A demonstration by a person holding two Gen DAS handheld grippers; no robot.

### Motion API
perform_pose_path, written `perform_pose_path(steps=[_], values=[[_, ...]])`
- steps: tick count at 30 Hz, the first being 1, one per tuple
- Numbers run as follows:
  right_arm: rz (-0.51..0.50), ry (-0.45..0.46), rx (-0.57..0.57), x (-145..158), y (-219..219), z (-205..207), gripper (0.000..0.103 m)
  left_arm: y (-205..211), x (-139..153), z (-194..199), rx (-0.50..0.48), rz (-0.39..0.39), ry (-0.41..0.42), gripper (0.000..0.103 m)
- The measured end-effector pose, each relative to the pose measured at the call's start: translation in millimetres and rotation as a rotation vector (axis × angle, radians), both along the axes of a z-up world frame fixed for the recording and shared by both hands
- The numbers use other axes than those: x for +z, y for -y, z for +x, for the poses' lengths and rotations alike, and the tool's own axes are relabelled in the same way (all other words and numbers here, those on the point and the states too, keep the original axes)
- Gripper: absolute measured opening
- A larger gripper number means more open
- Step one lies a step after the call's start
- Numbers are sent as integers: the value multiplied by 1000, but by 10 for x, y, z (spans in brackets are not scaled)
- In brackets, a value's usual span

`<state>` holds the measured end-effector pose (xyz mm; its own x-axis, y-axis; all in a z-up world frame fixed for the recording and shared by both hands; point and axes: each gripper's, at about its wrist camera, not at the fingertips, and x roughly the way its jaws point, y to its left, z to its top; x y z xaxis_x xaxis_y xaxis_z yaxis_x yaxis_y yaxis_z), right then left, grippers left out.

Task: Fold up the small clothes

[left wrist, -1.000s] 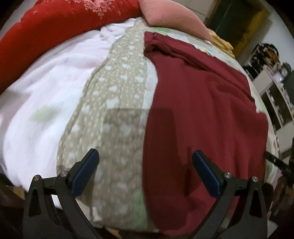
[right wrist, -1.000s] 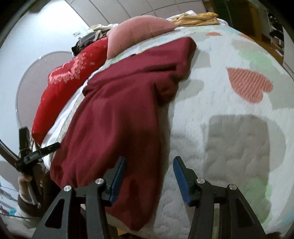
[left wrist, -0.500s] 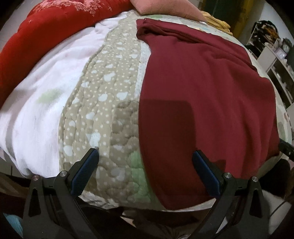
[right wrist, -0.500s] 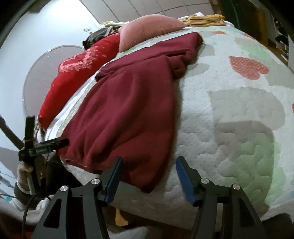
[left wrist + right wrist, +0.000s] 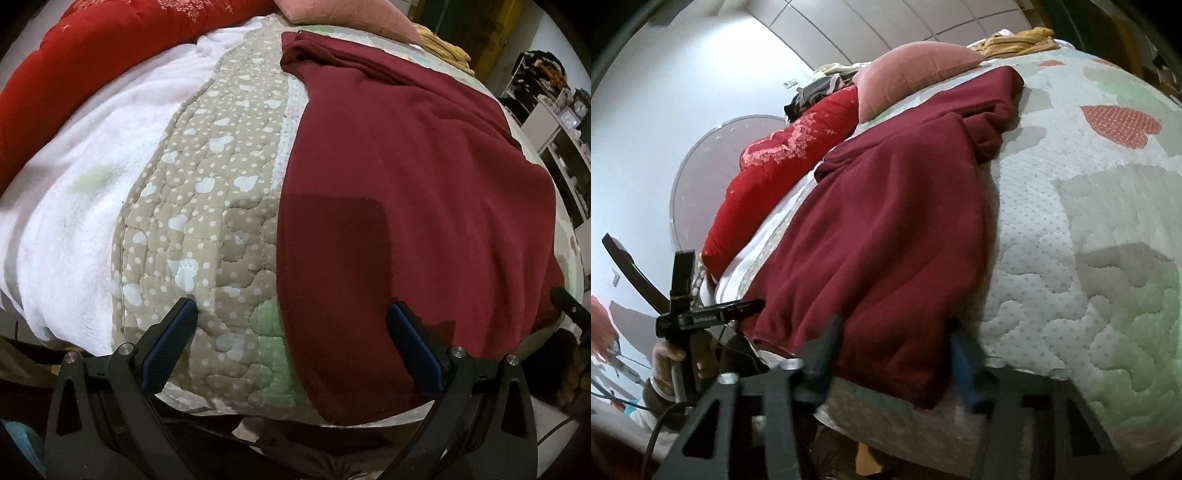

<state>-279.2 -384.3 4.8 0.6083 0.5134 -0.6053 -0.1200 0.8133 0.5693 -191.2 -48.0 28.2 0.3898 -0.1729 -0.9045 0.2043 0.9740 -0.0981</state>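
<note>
Maroon garment (image 5: 417, 206) lies spread flat on the bed, its near hem draped over the near edge of the quilt (image 5: 1082, 258). At the far end a sleeve or folded part bunches up just short of the pink pillow (image 5: 916, 70).

Your right gripper (image 5: 897, 354) is at that near hem: its jaws are closing, and the hanging corner of the garment sits between them. The picture is blurred there, so you cannot tell whether the pads already press the cloth; they look apart from it.

Your left gripper (image 5: 291, 332) hangs over the near edge with its jaws spread wide and nothing clamped. Its right finger (image 5: 413, 347) is over the garment's near left part; its left finger (image 5: 170, 343) is over the beige dotted quilt border (image 5: 207, 206), clear of the maroon cloth. In the right wrist view you see that same tool low on the left, gripped by your left hand (image 5: 683, 365).

Left of the beige border lies a white fleecy blanket (image 5: 81, 177), and beyond that a red embroidered duvet (image 5: 74, 55) runs along the far left. A yellow garment (image 5: 1015, 40) is heaped at the far end of the bed past the pillow. Shelves with small clutter (image 5: 554, 122) stand at the far right in the left wrist view. The quilt to the right of the garment shows heart patches, one red (image 5: 1119, 125).
</note>
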Motion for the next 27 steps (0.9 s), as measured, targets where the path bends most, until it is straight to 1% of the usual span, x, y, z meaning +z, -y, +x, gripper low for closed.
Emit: perform_pose_path(steps=[1, 2, 3, 4, 5, 6, 7, 8, 9, 11, 13, 14, 15, 17, 19, 22, 24, 26, 27], values=[[32, -7, 14, -23, -2, 10, 16, 15, 4, -11, 1, 5, 7, 99], [52, -14, 24, -41, -21, 24, 15, 30, 24, -40, -2, 12, 17, 92], [49, -14, 33, -42, -61, 15, 14, 36, 44, -68, -5, 16, 25, 88], [42, -10, 40, -31, -91, 0, 14, 35, 69, -93, -9, 19, 32, 77], [39, -2, 53, -1, -125, -21, 13, 25, 104, -124, -15, 13, 38, 61], [52, 12, 69, 64, -149, -59, 13, 14, 129, -148, -21, 2, 40, 51], [60, 26, 79, 128, -153, -99, 13, -1, 158, -174, -24, -6, 39, 38], [63, 35, 88, 178, -163, -126, 12, -30, 184, -195, -39, -43, 28, 17], [65, 49, 103, 256, -178, -175, 12, -58, 191, -210, -55, -91, 3, 13], [43, 85, 132, 440, -203, -323, 11, -84, 189, -234, -70, -104, -8, 13], [-3, 100, 134, 521, -209, -437, 11, -114, 155, -235, -69, -127, -12, 13], [-19, 91, 134, 507, -206, -453, 11, -127, 145, -230, -61, -145, -18, 14], [-31, 61, 129, 439, -190, -453, 11, -148, 139, -215, -49, -166, -30, 14], [-22, 1, 111, 273, -152, -413, 11, -144, 146, -196, -32, -181, -45, 15], [-32, -38, 121, 150, -156, -398, 11, -143, 150, -197, -25, -185, -50, 15], [-41, -58, 127, 96, -151, -371, 11, -151, 144, -181, -16, -188, -52, 17], [-34, -71, 126, 72, -134, -358, 17, -141, 153, -193, 0, -186, -55, 17], [-25, -70, 112, 69, -111, -352, 35, -114, 156, -180, 4, -173, -51, 20], [-20, -75, 107, 56, -98, -337, 38, -99, 164, -186, 3, -163, -46, 21]])
